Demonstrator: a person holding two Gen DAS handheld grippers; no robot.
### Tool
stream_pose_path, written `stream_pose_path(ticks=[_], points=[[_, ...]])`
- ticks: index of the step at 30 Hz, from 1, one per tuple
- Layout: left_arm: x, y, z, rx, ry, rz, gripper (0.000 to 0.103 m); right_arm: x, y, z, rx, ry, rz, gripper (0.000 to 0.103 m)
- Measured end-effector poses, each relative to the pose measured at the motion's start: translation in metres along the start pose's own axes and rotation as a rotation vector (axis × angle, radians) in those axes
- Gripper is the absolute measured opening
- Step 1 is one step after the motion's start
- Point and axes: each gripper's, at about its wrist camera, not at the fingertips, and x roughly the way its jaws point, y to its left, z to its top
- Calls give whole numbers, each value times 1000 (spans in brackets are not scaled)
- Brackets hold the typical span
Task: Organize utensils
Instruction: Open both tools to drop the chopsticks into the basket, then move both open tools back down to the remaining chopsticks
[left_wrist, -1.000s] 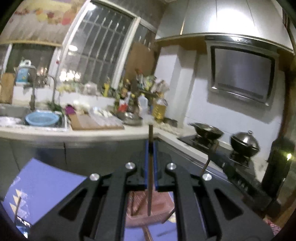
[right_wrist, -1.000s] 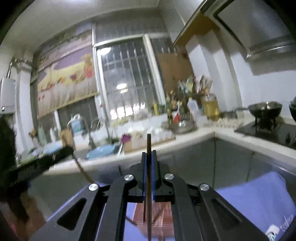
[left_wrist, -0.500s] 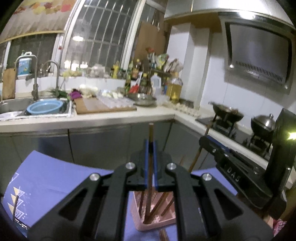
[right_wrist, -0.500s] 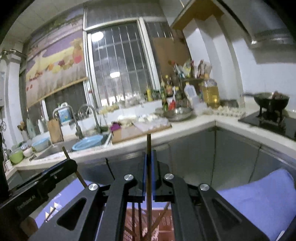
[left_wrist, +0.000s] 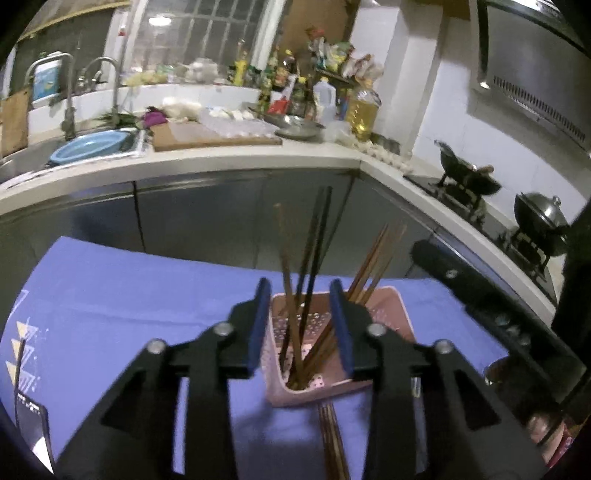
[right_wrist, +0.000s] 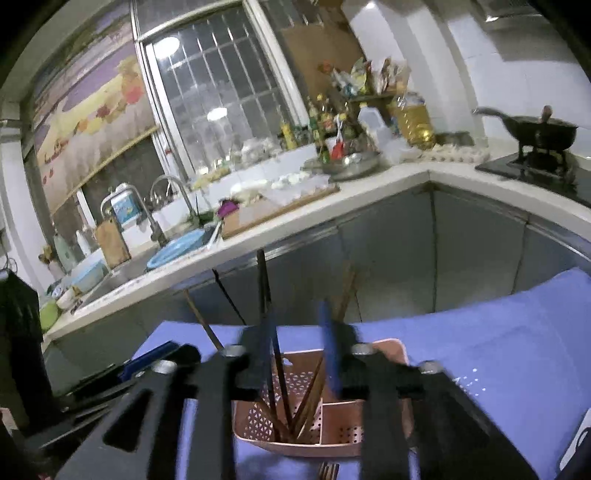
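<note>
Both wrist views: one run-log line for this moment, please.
left gripper: open | right gripper: open | chopsticks: standing in pink holder | more chopsticks: on blue cloth

We find both views dim, lit indoors from above, with lamp reflections glaring on the window (right_wrist: 221, 92) panes. The white wall tiles (left_wrist: 443, 122) catch the brightest light. We note strong fisheye bending: the counter edge (left_wrist: 221, 162) curves, and black vignette fills the corners. In the right wrist view the right gripper (right_wrist: 299, 332) is smeared by motion blur, its blue pads streaked. The left gripper (left_wrist: 299, 325) is sharper and casts a soft shadow on the blue cloth (left_wrist: 110, 295). Distant bottles (left_wrist: 295, 88) look soft and grainy.
</note>
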Motion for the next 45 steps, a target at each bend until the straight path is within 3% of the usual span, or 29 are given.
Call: stream_pose_path(ticks=[1, 6, 9, 12, 16, 21, 26, 29, 38, 45], points=[[-7, 1, -2, -3, -12, -1, 33, -10, 1, -1, 1, -26, -2, 53], [-47, 3, -29, 29, -66, 9, 33, -48, -7, -22, 50, -48, 24, 55], [-61, 4, -61, 71, -55, 17, 33, -69, -18, -57, 101, -21, 32, 55], [-64, 7, -99, 99, -3, 28, 33, -74, -28, -99, 115, 73, 7, 55], [-52, 15, -147, 94, 127, 17, 33, -65, -38, -164, 123, 281, -23, 28], [-37, 13, -185, 89, 248, -14, 33, -61, -25, -213, 64, 420, -28, 19], [-31, 4, -202, 109, 291, -34, 33, -58, -2, -237, -56, 483, -43, 19], [-28, -1, -207, 118, 310, -44, 33, -61, -4, -237, -113, 457, -104, 19], [-18, -27, -215, 163, 345, -89, 33, -75, -30, -232, 6, 433, -112, 19], [-3, -37, -226, 187, 383, -68, 33, -80, -40, -230, 65, 416, -101, 19]])
